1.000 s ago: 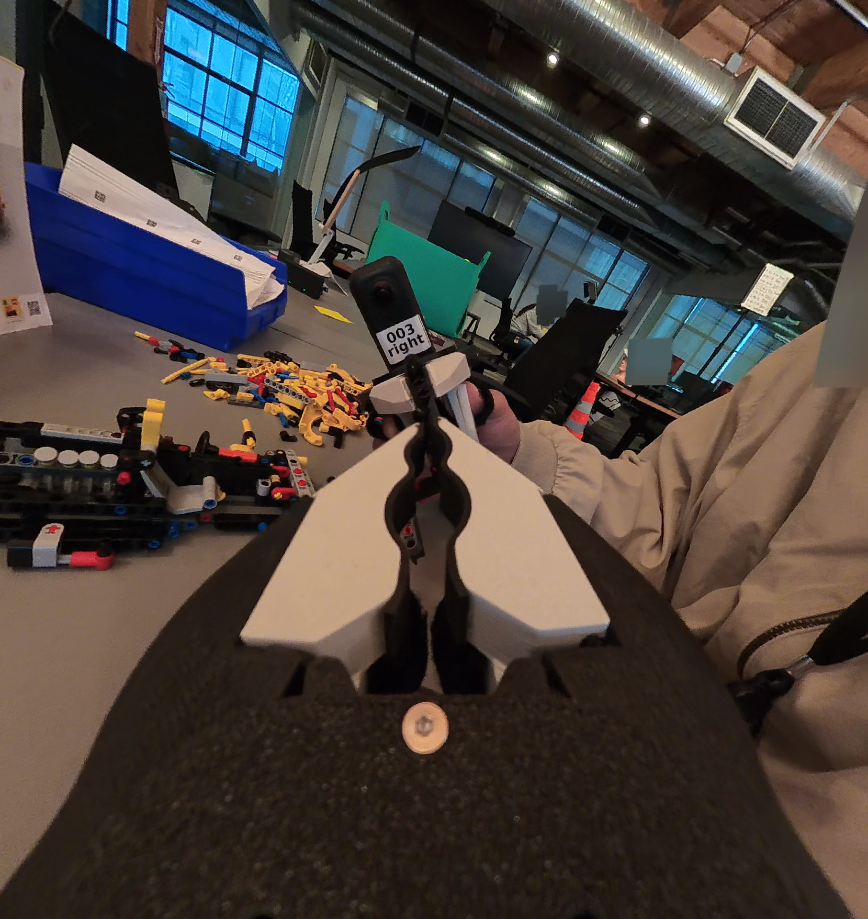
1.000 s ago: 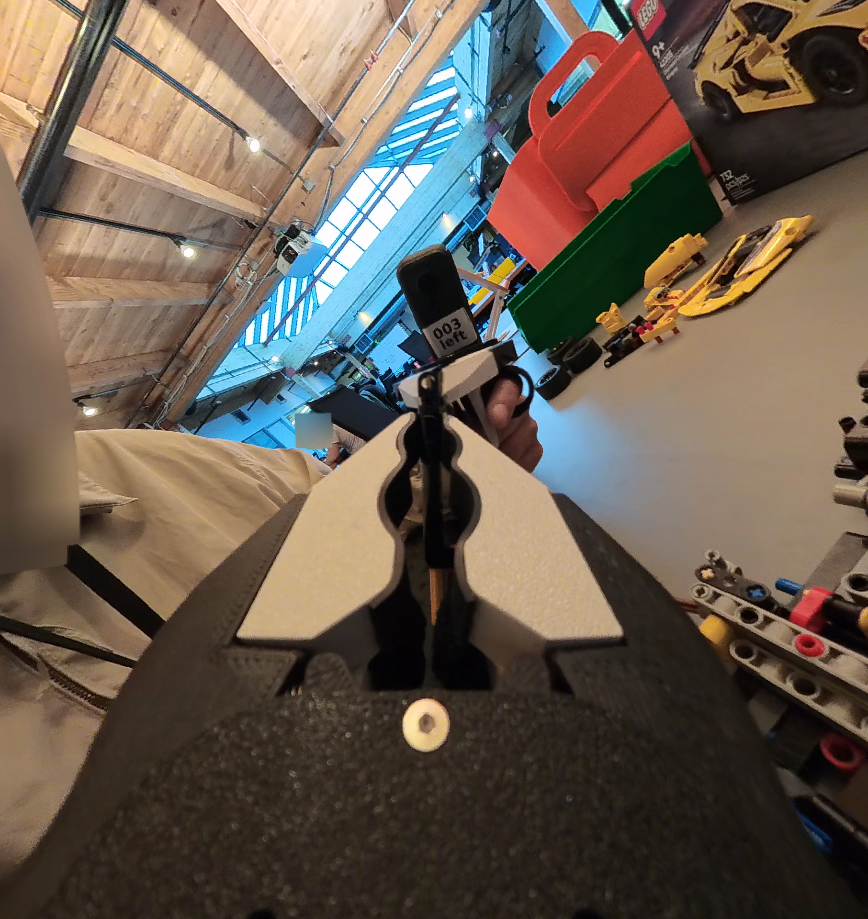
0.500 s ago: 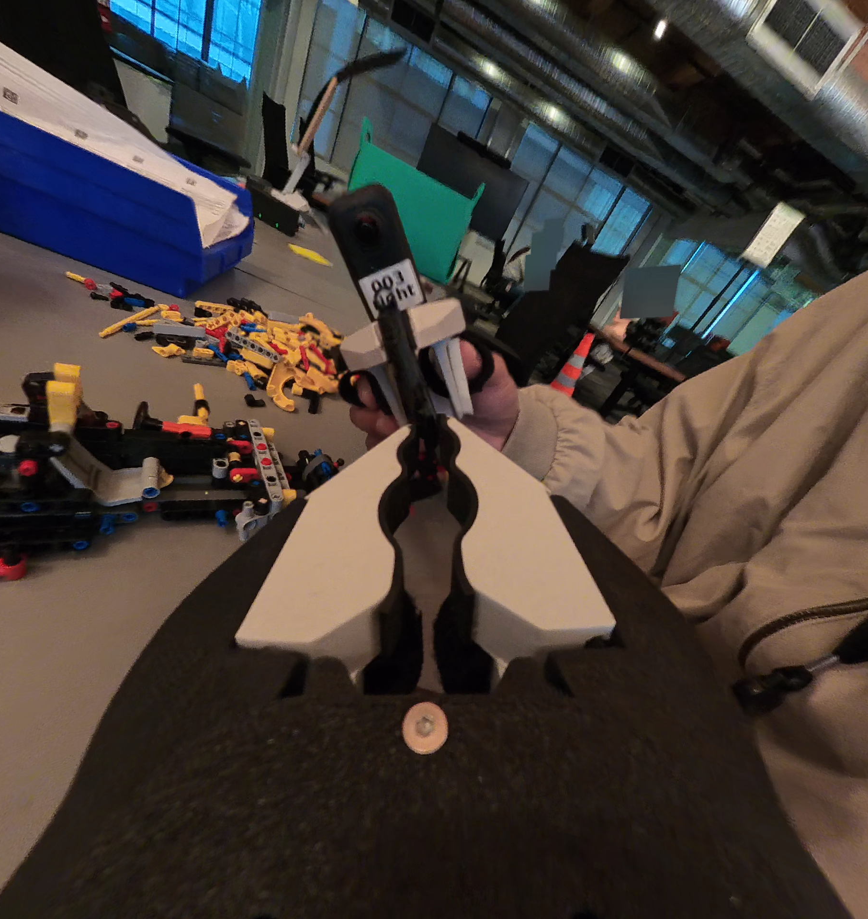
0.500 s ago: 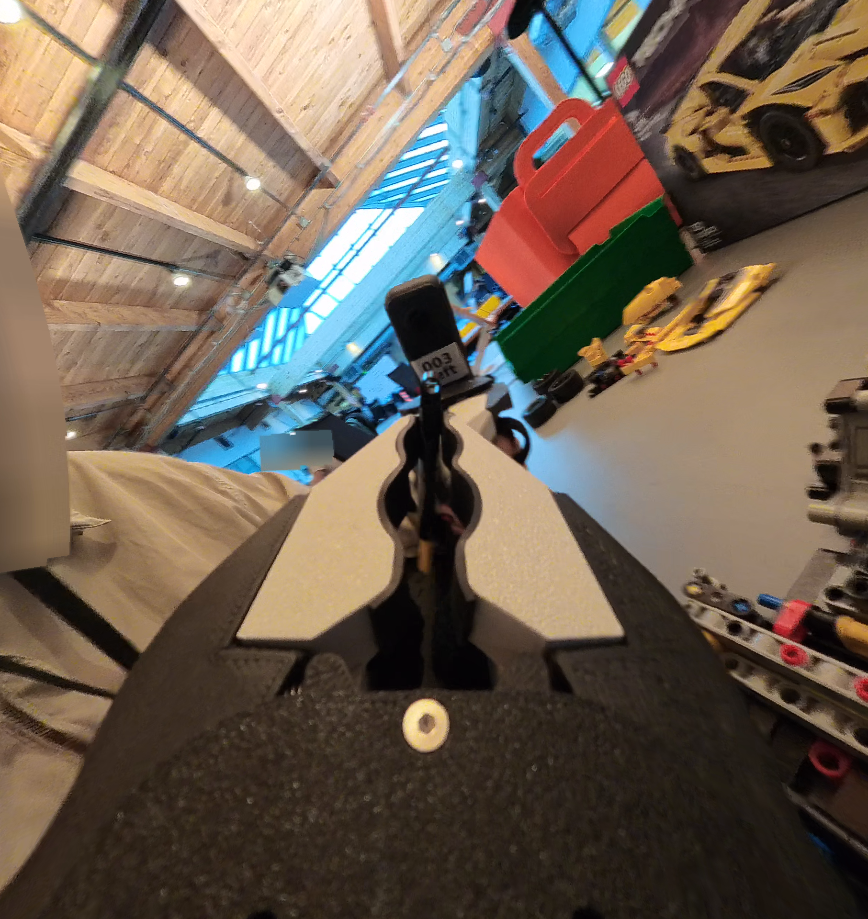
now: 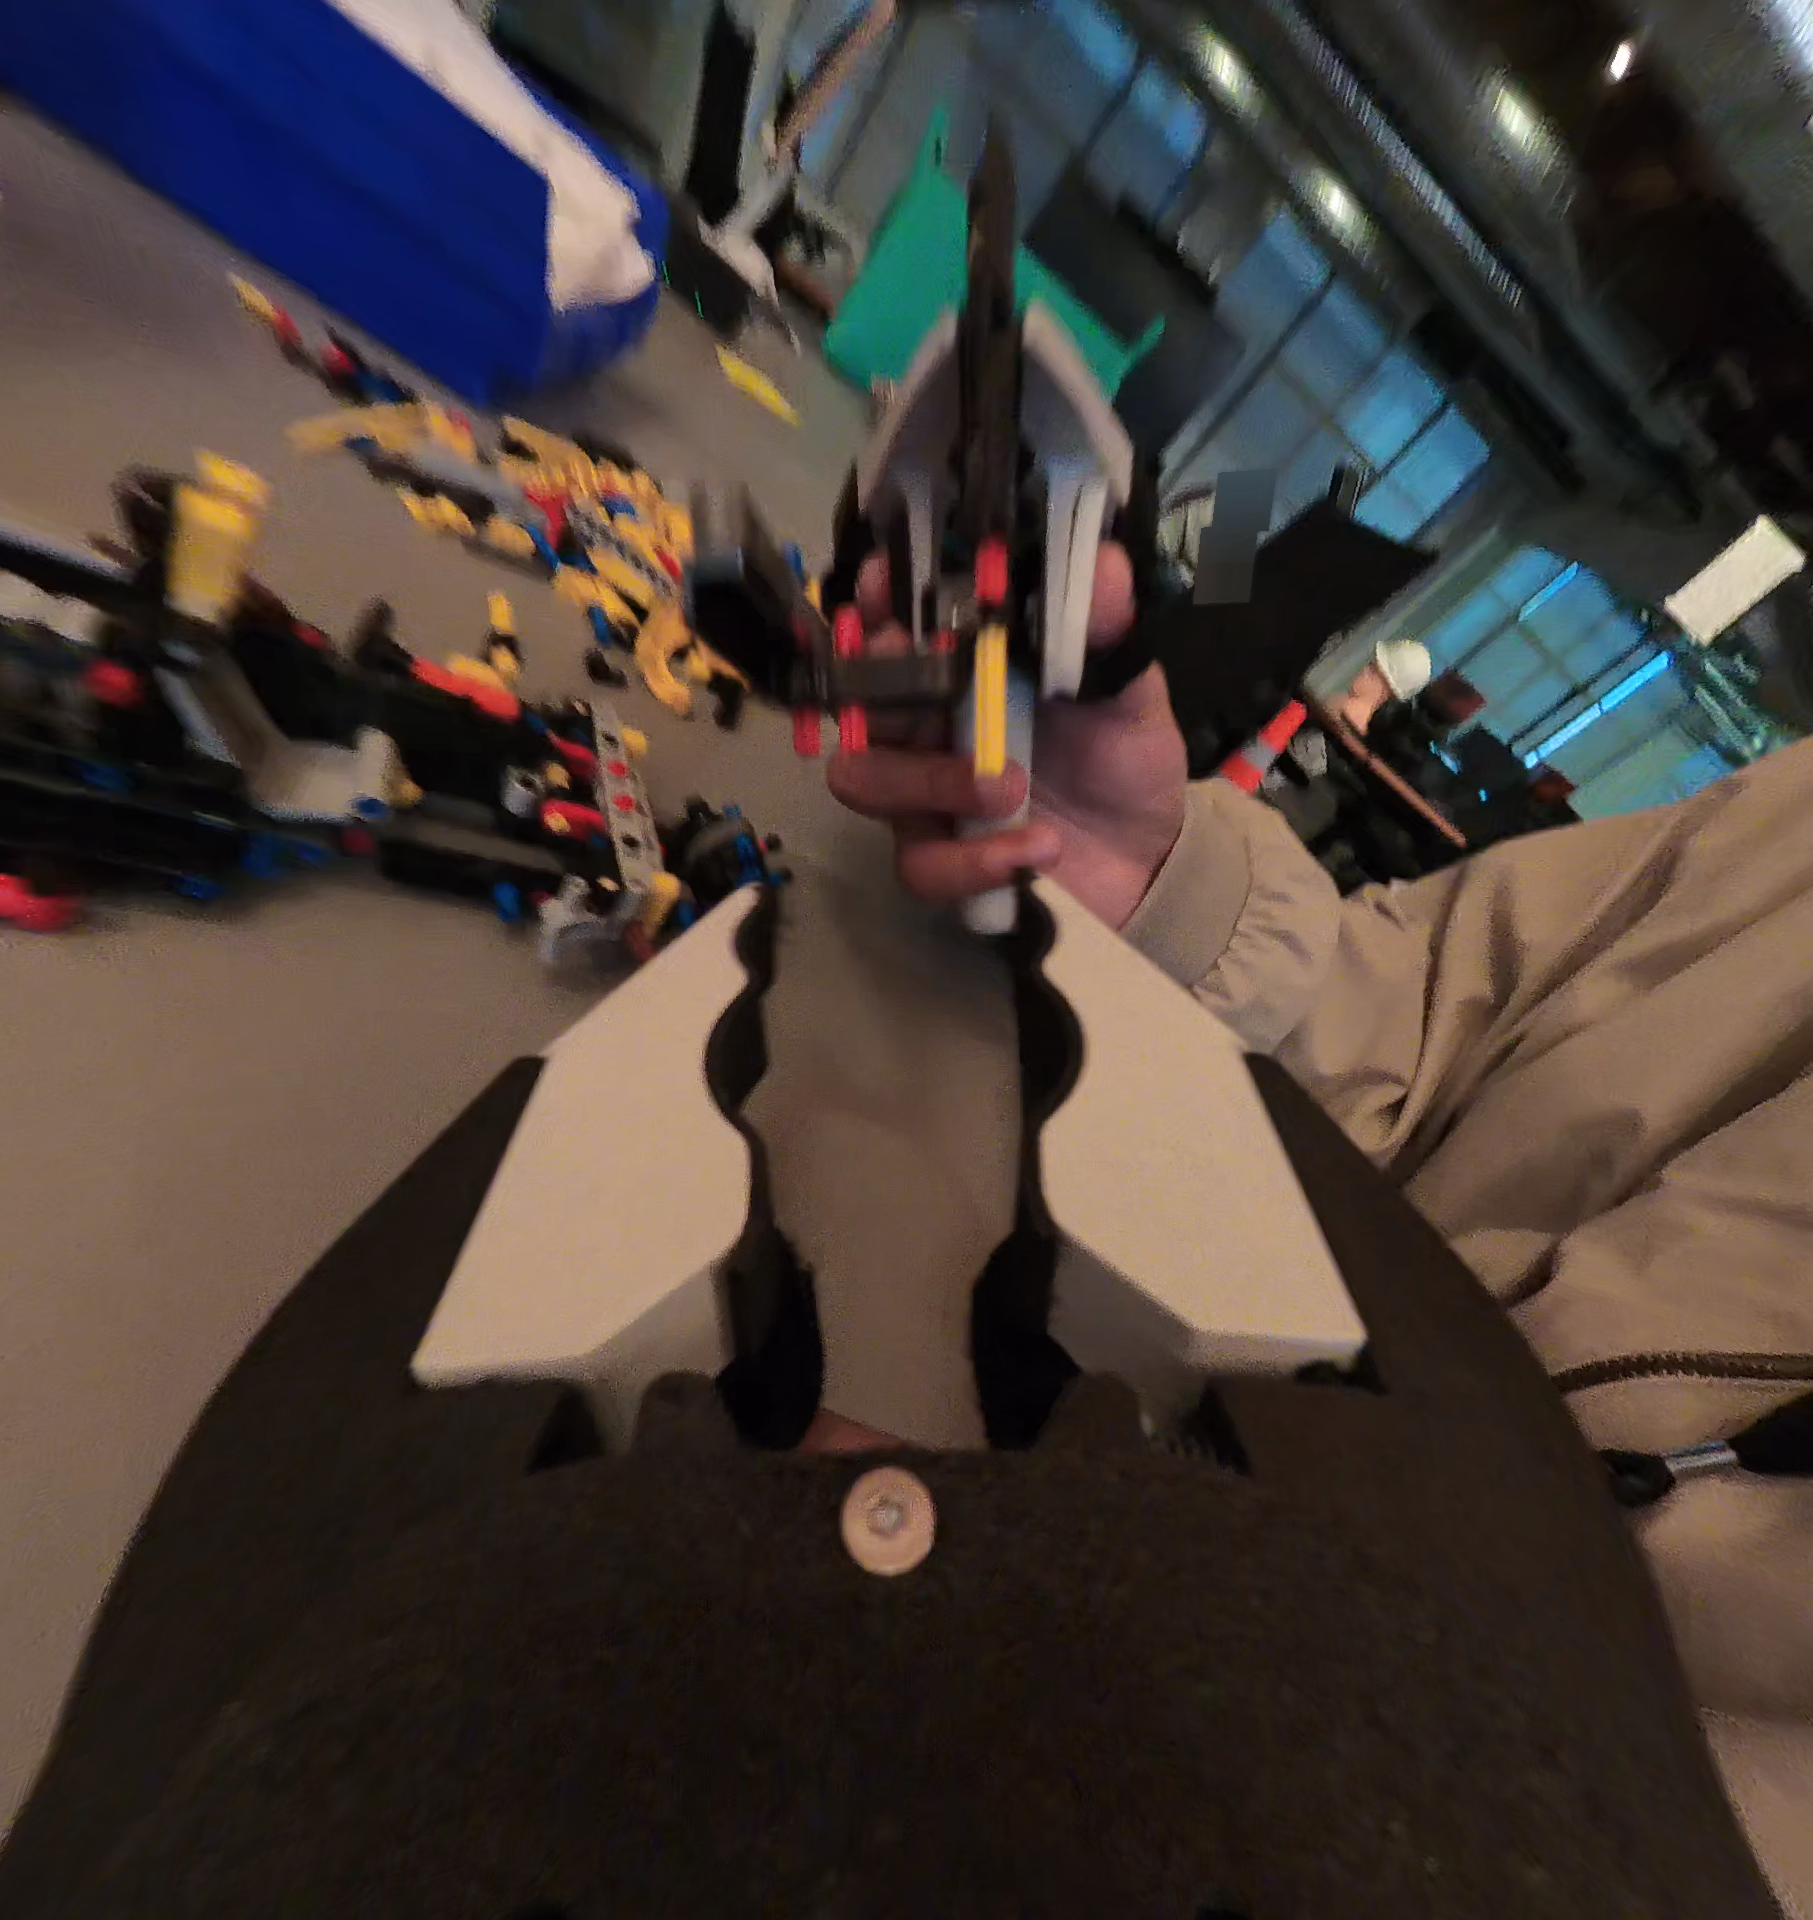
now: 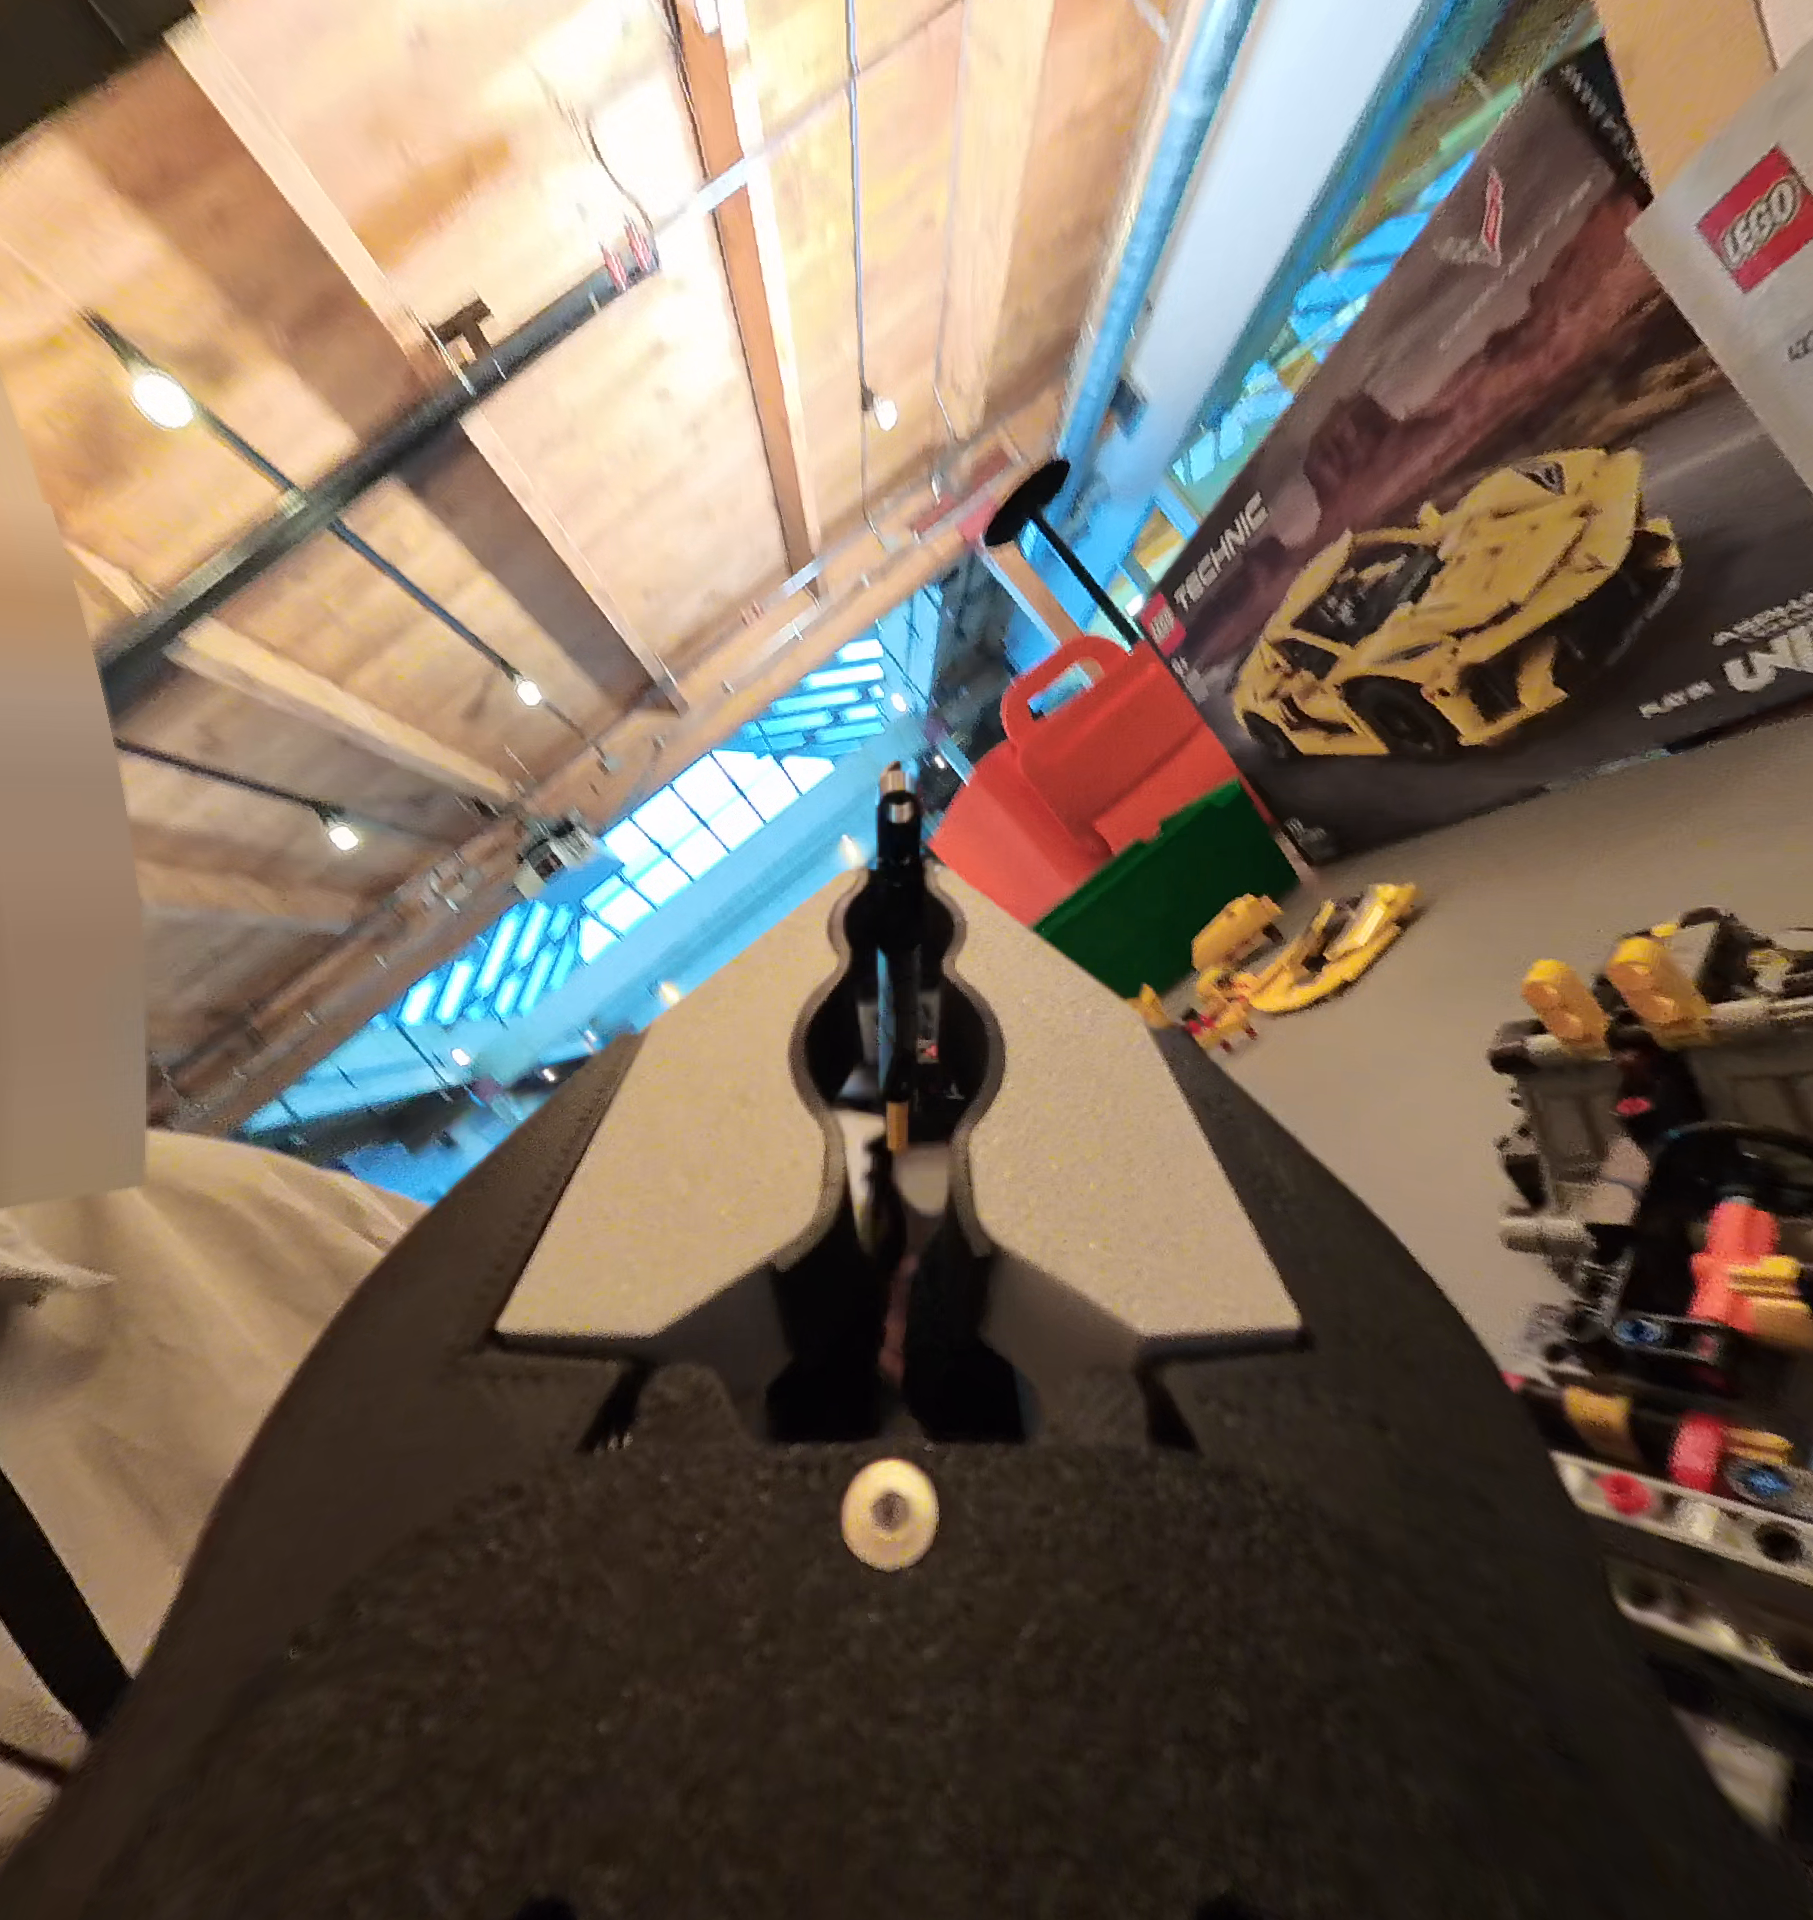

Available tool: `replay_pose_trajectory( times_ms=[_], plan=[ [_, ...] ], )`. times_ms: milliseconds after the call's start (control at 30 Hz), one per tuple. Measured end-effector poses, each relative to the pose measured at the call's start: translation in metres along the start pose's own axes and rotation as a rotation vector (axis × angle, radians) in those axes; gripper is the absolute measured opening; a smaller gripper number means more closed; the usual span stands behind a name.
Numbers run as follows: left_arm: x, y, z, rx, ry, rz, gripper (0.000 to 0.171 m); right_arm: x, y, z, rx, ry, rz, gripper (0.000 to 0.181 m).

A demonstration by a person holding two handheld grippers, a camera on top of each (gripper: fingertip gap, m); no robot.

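My left gripper [image 5: 891,899] is open and empty above the grey table [image 5: 206,1143]. Just beyond its tips a hand [image 5: 1047,821] holds the other gripper, with a small assembly of black, red and yellow parts [image 5: 912,675] at it. My right gripper [image 6: 897,883] is shut on a thin black part [image 6: 897,831], seen edge-on, which sticks out past the tips and has a tan pin end [image 6: 894,1122] between the fingers. A long black toy car chassis [image 5: 258,748] lies on the table to the left. It also shows at the right of the right wrist view [image 6: 1712,1195].
A pile of loose yellow, red and blue parts [image 5: 569,499] lies before a blue bin [image 5: 310,177]. Yellow body panels [image 6: 1297,945], a green bin [image 6: 1162,904], a red case [image 6: 1078,779] and a box picturing a yellow car [image 6: 1453,582] stand farther off. A beige sleeve [image 5: 1504,1039] is at the right. Left tips to right tips: about 9 cm.
My left gripper has opened and let go of the black part that both grippers held. The right gripper keeps it and has drawn away and turned. Both views are motion-blurred.
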State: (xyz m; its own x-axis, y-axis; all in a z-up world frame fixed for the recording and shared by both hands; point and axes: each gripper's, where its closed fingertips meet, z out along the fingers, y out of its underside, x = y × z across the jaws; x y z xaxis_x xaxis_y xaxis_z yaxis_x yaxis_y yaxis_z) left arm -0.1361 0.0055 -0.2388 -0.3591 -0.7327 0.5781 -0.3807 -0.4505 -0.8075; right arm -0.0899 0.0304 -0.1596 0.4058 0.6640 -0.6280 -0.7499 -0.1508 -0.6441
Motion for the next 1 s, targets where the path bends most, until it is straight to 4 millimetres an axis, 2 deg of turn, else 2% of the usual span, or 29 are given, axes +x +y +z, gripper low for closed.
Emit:
replay_pose_trajectory(
  times_ms=[33,100,167,233,367,500,633,767,833,900,1000],
  plan=[
    [0.003,0.002,0.007,-0.012,0.017,-0.003,0.056,-0.002,0.0,0.002,0.025,-0.018,0.025,0.005],
    [0.011,-0.014,0.01,0.088,0.065,-0.019,0.056,-0.002,0.001,0.004,0.04,-0.029,0.054,0.005],
    [0.011,-0.034,0.004,0.205,0.093,-0.074,0.055,-0.002,0.004,0.006,0.029,-0.03,0.044,0.006],
    [0.01,-0.042,-0.001,0.243,0.104,-0.101,0.054,-0.001,0.003,0.006,0.038,-0.014,0.022,0.006],
    [-0.004,-0.057,-0.018,0.342,0.043,-0.116,0.041,0.0,0.015,0.01,-0.027,-0.013,0.031,0.005],
    [-0.008,-0.057,-0.021,0.344,0.042,-0.153,0.041,0.006,0.021,0.01,-0.07,0.018,0.054,0.006],
    [-0.01,-0.062,-0.025,0.36,-0.02,-0.069,0.042,0.011,0.018,0.005,-0.069,0.042,0.105,0.005],
    [0.0,-0.064,-0.027,0.371,0.021,-0.053,0.042,0.002,0.015,0.005,-0.048,-0.033,0.134,0.005],
    [-0.002,-0.064,-0.028,0.364,0.004,-0.046,0.041,0.003,0.015,0.006,-0.045,-0.022,0.107,0.005],
    [-0.008,-0.066,-0.033,0.371,-0.049,-0.023,0.041,0.005,0.014,0.004,-0.043,-0.001,0.105,0.005],
    [-0.013,-0.072,-0.047,0.391,-0.187,0.134,0.041,0.012,0.007,-0.001,-0.02,0.043,0.08,0.005]
  ],
)
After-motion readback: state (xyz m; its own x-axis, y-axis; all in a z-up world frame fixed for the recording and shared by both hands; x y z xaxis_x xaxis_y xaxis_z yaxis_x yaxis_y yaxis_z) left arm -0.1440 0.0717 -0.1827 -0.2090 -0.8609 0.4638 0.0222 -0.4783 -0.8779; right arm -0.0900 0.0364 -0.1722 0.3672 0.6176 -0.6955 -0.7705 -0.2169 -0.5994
